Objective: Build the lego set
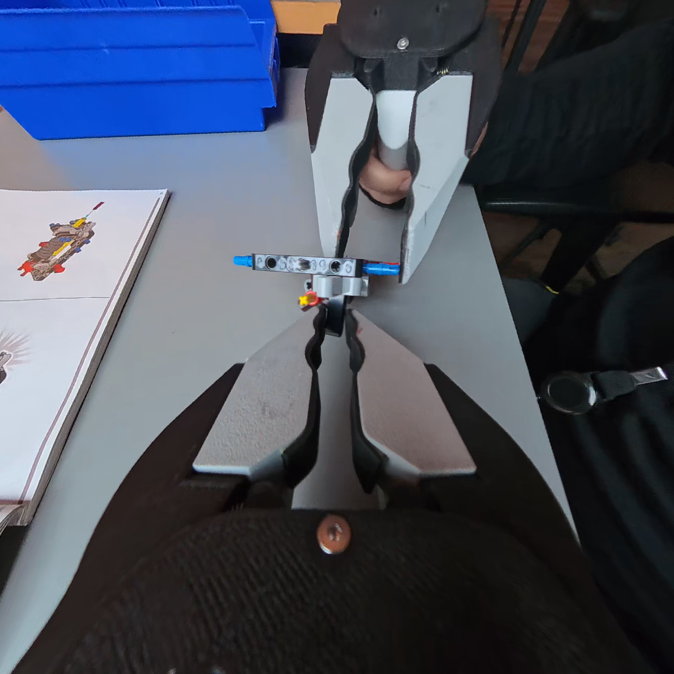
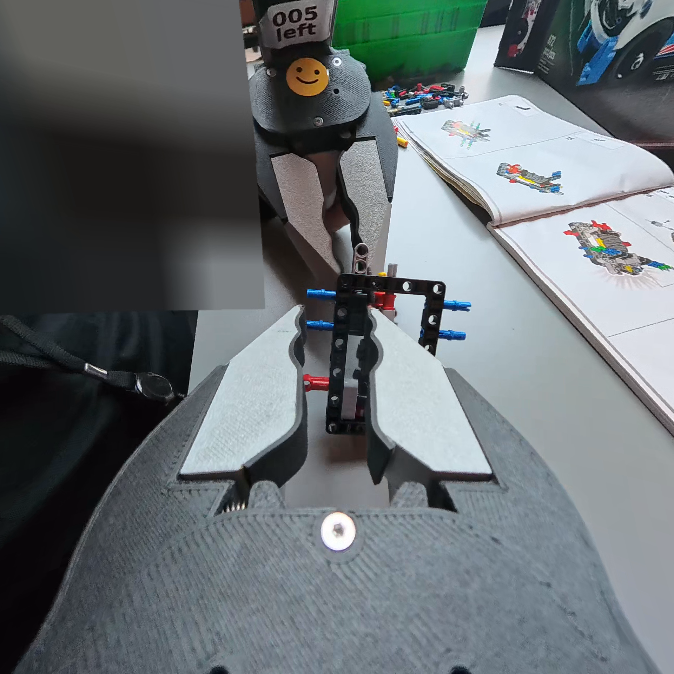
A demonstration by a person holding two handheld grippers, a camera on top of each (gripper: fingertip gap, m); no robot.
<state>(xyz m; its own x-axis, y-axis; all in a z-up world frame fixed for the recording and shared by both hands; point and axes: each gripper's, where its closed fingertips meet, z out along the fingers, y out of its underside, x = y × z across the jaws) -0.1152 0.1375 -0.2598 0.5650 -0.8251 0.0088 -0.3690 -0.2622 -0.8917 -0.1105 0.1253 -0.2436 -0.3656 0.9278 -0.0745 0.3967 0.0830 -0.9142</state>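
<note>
The grey table (image 2: pixel 474 383) carries everything in view. In the right wrist view an open instruction booklet (image 2: pixel 547 175) spreads from about two to three o'clock, with the set's box (image 2: pixel 601 40) and a green bin (image 2: pixel 405 40) behind it near one and twelve o'clock. A blue bin (image 1: pixel 135 69) fills the ten to eleven o'clock corner of the left wrist view.

The two claws meet nose to nose over the table's near edge. The right gripper (image 2: pixel 337 321) is closed on the black frame assembly (image 2: pixel 390 313), its right finger pressing the inner bar and grey core while the frame's long side runs down between the fingers. The left gripper (image 1: pixel 333 315) comes from the opposite side, at twelve o'clock in the right wrist view, and is closed on a black part at the assembly's far end. So the sub-build hangs between both claws, just above the table as far as can be judged.

As for progress, the frame already bears several blue pins (image 2: pixel 456 304), a red pin (image 2: pixel 315 381) at nine o'clock and a grey lift arm (image 2: pixel 361 259) standing at its top. That is far less than the long chassis drawn in the booklet. A pile of loose pieces (image 2: pixel 423 95) still waits near one o'clock, so the build looks early, with most of it left to do.
</note>
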